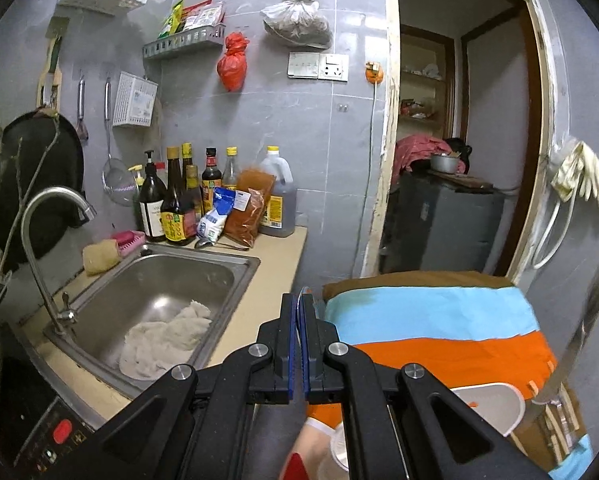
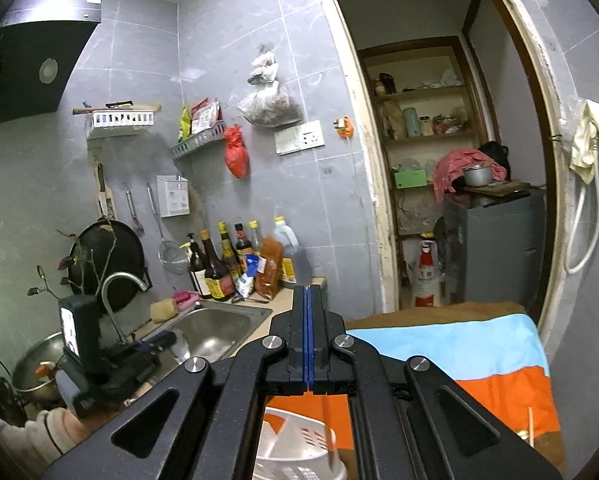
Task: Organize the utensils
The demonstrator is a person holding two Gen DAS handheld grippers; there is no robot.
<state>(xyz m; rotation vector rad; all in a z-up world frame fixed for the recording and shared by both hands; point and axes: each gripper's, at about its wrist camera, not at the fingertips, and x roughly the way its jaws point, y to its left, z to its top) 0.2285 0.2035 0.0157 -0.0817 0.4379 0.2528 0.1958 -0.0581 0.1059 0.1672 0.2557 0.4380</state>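
Note:
My left gripper (image 1: 301,300) is shut over the counter edge beside the sink, and a thin pale utensil edge (image 1: 303,290) shows between its blue pads. In the right wrist view the left gripper (image 2: 165,338) holds what looks like a clear spoon (image 2: 179,347) above the sink. My right gripper (image 2: 308,292) is shut with nothing visible between its pads, raised over the striped cloth. Below it stands a white slotted basket (image 2: 295,440), also seen as the white basket (image 1: 495,404). A blurred long metal utensil (image 1: 567,360) hangs at the right edge; what holds it is hidden.
A steel sink (image 1: 243,268) holds a white rag (image 1: 167,336), with a tap (image 1: 55,200) and sauce bottles (image 1: 175,204) behind. A metal spoon (image 1: 207,243) lies on the counter. Wooden chopsticks (image 1: 555,420) lie on the blue-and-orange cloth (image 1: 439,320). A doorway (image 2: 439,160) opens to the right.

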